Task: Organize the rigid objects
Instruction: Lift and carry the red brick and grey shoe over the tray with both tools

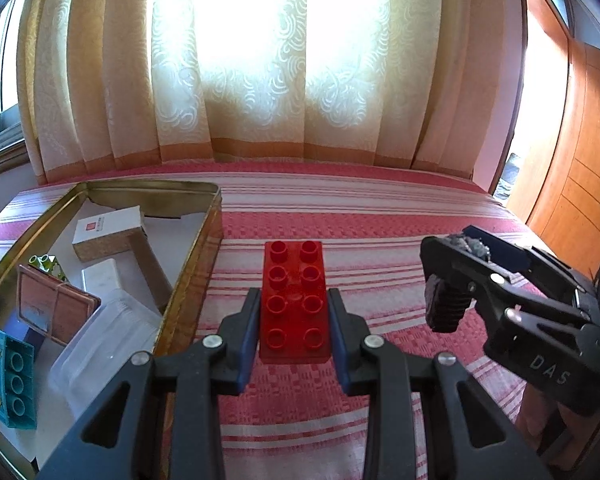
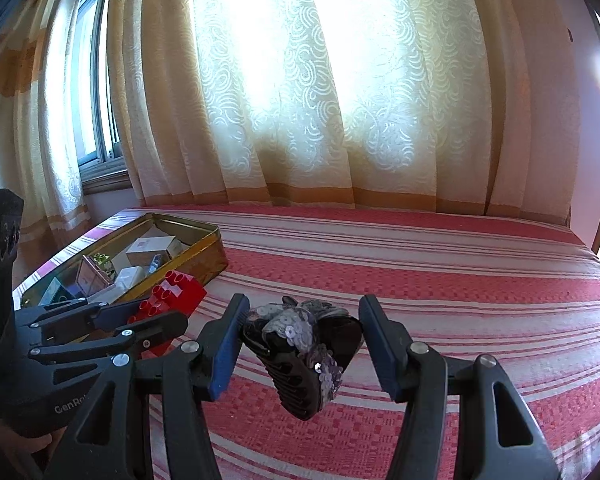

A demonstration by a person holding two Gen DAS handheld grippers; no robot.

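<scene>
Two grippers are each clamping something beside the gold tin (image 1: 204,240): left gripper (image 1: 294,312) the red brick (image 1: 294,300), right gripper (image 2: 300,344) a sequinned hair clip (image 2: 304,356). Both probably need lifting over its rim.

"DAS" — right gripper (image 1: 456,276), "GenRo" — left gripper (image 2: 140,320)

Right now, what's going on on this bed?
A person is sorting small things into an open gold tin on the striped bedspread. The left gripper is shut on a red building brick just right of the tin. The right gripper holds a dark sequinned hair clip. The tin already holds small boxes and a teal brick.
</scene>
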